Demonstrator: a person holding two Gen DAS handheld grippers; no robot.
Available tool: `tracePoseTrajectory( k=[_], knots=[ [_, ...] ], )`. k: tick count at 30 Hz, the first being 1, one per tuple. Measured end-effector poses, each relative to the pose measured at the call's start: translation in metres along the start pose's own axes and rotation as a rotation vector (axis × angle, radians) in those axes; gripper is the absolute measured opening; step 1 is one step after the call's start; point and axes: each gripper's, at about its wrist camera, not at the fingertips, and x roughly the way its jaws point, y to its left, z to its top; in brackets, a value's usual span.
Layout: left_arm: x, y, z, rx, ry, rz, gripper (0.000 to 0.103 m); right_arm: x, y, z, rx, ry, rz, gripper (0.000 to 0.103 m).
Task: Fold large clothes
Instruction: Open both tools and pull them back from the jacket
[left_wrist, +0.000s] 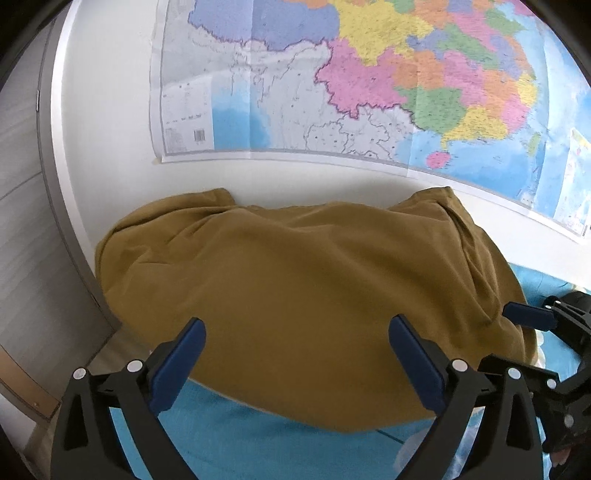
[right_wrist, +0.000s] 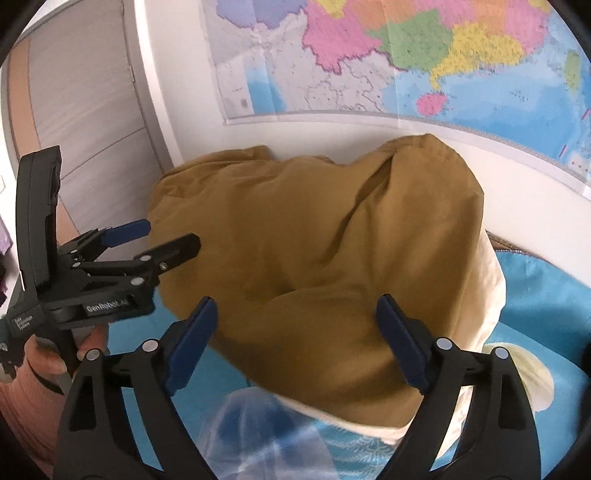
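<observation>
Map running off the frame at 12 and 3 o'clock; print too small to read. Brown garment lying bunched, its type and underside not showing. Cream item beneath it mostly covered. Translucent plastic at 6 o'clock blurring out.

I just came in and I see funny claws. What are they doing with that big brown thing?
A person holds a claw-like gripper in each hand and is folding a big mustard-brown garment. It lies bunched on a blue bed cover, pushed against the white wall under a colourful map. Both the left gripper and the right gripper are open and hover at the garment's near edge, gripping nothing.
</observation>
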Motion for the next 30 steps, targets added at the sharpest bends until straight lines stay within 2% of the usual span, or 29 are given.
tracePoseTrajectory(
  k=[3,8,19,22,25,30],
  knots=[
    [-0.011,-0.006,-0.005,0.005,0.009,-0.006,0.096,-0.01,0.004,-0.006,-0.005,-0.01,0.005,0.096],
    [-0.027,-0.014,-0.018,-0.006,0.007,0.006,0.096,-0.021,0.005,-0.015,0.005,-0.023,0.009,0.097],
    [-0.066,-0.016,-0.046,-0.101,0.02,0.041,0.096,-0.053,0.013,-0.04,0.026,-0.073,-0.014,0.097],
    [-0.074,-0.019,-0.052,-0.109,0.022,0.06,0.096,-0.064,0.016,-0.052,0.039,-0.078,-0.028,0.097],
    [-0.084,-0.022,-0.06,-0.133,0.027,0.049,0.096,-0.073,0.017,-0.064,0.063,-0.078,-0.036,0.097],
    [-0.096,-0.032,-0.07,-0.126,0.025,0.056,0.096,-0.084,0.024,-0.08,0.039,-0.07,-0.067,0.097]
  ],
)
